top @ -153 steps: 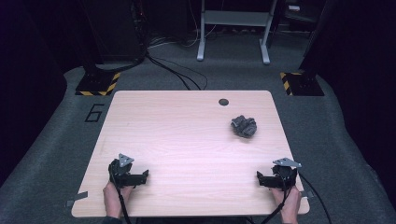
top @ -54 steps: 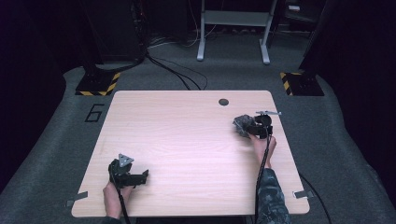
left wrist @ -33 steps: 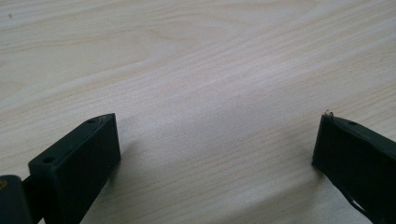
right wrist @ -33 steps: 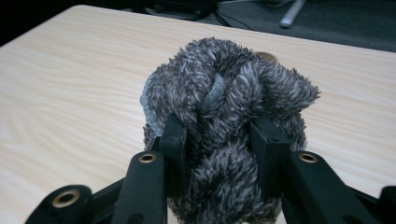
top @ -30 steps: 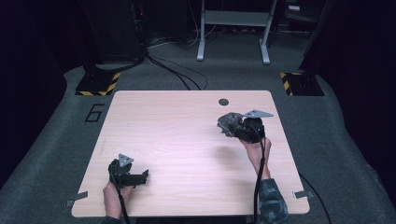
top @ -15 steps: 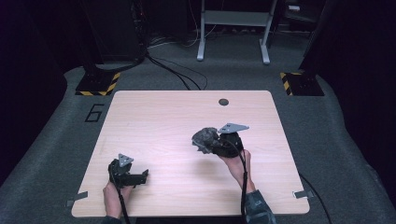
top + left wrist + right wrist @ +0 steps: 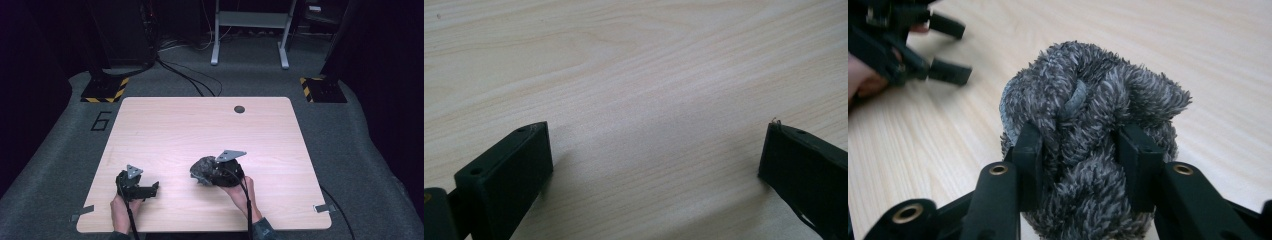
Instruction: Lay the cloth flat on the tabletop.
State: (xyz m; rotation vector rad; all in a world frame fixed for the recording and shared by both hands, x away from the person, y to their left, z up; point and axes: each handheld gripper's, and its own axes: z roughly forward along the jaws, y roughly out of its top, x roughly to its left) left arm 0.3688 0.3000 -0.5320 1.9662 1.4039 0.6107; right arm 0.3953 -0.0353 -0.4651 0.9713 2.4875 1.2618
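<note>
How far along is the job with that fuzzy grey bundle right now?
Done: the right gripper has picked up the fuzzy grey bundle and brought it near the table's front middle. In hand: its jaws, just easing open, press into the fluff. Left: setting it down or handing over; the left gripper waits open.

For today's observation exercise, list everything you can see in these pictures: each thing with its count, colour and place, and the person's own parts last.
Fuzzy bundle: one, grey, between the right gripper's jaws, near the table's middle front.
Table: one, light wood, centre of the high view.
Round hole: one, dark, far edge of the table.
Hazard-striped bases: two, black and yellow, on the floor beyond the table's far corners.
Metal frame: one, grey, on the floor behind.
Left gripper: one, black, open, near front left.
Right gripper: one, black, clamped on the bundle.
</note>
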